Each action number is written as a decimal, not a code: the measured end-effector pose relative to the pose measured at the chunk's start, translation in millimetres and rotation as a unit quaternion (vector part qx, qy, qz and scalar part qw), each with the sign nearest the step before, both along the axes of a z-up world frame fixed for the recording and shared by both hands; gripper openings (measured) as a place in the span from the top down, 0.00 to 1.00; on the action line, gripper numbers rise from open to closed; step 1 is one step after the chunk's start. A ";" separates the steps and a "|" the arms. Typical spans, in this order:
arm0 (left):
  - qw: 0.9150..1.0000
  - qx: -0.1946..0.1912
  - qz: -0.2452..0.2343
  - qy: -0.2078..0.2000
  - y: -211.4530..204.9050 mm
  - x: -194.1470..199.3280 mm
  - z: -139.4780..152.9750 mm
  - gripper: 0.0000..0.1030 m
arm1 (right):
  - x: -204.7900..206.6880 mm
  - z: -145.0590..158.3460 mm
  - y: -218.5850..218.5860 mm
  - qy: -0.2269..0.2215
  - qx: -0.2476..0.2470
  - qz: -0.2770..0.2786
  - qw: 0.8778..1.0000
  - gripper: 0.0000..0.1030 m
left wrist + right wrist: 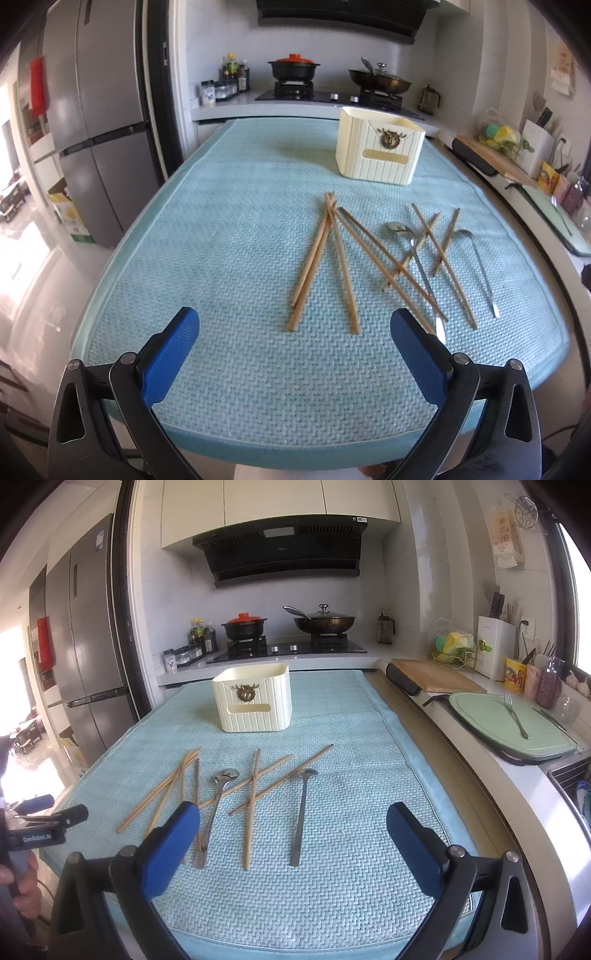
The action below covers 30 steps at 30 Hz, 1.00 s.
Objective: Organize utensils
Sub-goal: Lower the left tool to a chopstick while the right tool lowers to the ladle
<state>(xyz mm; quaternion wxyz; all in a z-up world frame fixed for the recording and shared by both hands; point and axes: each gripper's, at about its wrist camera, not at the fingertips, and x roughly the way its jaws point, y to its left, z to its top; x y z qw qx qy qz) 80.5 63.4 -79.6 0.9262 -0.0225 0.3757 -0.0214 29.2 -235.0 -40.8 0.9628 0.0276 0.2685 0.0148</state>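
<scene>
Blue-padded fingers [173,354] of the left gripper [295,345] stand wide apart and empty above the near edge of the teal mat [221,258] on the tabletop; the right gripper [293,840] is likewise spread wide, holding nothing. Ahead lie the chopsticks [341,269], crossed over one another and over a spoon [218,801], with a second spoon [301,812] lying alone just beside them. A cream utensil holder [255,701] stands upright further back, well apart. Because the sticks overlap, pinching one would likely drag or flick its neighbours, and thin sticks lying flat on soft weave may slip from the pads.
</scene>
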 end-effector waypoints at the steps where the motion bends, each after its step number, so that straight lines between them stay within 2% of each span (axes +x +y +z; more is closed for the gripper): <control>1: 1.000 -0.007 -0.005 0.003 3.0 4.9 -2.2 0.00 | 2.7 -2.8 -0.5 0.004 0.001 0.000 1.000 0.00; 5: 1.000 -0.009 -0.010 0.016 11.8 32.6 -8.9 0.00 | 14.0 -14.2 -5.0 0.024 0.017 0.009 1.000 0.00; 10: 0.999 -0.002 -0.039 0.025 13.5 77.1 -17.6 0.00 | 30.3 -28.8 1.9 0.067 -0.028 0.000 0.997 0.00; 18: 0.995 0.039 -0.075 0.057 9.5 151.2 -50.7 0.01 | 51.5 -42.1 -9.5 0.098 -0.003 -0.010 0.995 0.00; 23: 0.991 0.069 -0.088 0.074 5.7 175.5 -66.0 0.01 | 60.2 -44.7 -11.3 0.104 -0.002 -0.014 0.994 0.00; 28: 0.988 0.082 -0.104 0.084 0.8 185.8 -73.6 0.01 | 68.6 -48.3 -8.6 0.113 -0.001 -0.010 0.994 0.00; 30: 0.988 0.074 -0.108 0.086 1.8 189.2 -74.6 0.00 | 71.5 -49.4 -6.7 0.114 0.000 -0.008 0.993 0.00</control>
